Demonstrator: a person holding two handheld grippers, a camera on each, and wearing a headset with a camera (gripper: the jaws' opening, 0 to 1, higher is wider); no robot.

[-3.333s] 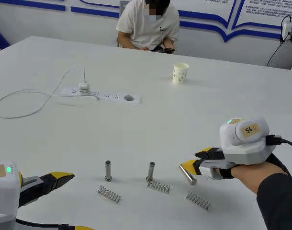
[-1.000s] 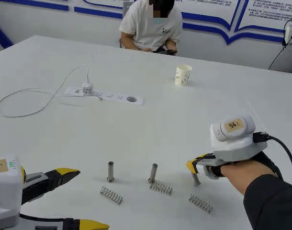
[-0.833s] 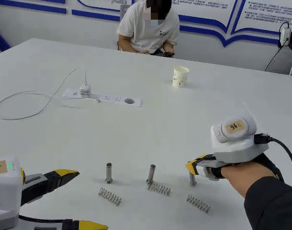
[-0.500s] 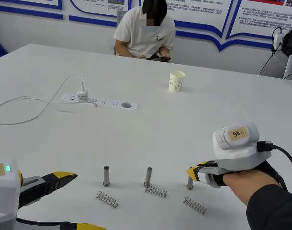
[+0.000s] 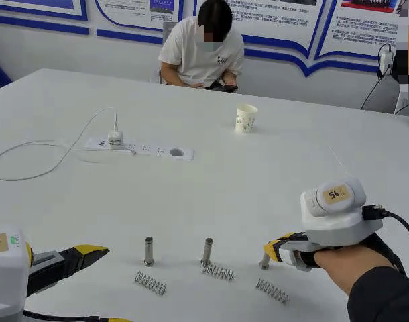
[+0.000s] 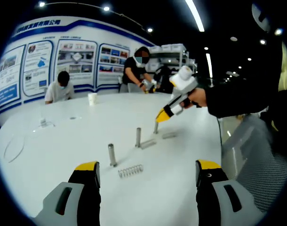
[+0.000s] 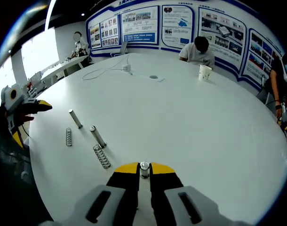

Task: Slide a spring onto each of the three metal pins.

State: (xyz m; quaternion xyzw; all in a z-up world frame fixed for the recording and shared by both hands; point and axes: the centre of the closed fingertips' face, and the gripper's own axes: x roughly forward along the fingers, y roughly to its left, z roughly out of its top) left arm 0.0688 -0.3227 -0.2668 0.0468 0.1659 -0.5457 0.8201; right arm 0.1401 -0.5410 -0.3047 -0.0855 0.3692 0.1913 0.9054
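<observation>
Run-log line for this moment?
right claw: shut on right-hand pin | left claw: open, empty | springs: three lying on table, none on pins

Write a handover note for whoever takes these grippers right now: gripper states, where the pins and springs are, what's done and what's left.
Right gripper: shut on the third pin, roughly upright with its foot on the table.
Left gripper: open, holding nothing, low near the left pin.
Left pin and middle pin stand upright. In front of the pins, the left spring, middle spring and right spring lie flat.
Done: no spring is on a pin.
Left: release the third pin standing, then slide on all three springs.
</observation>
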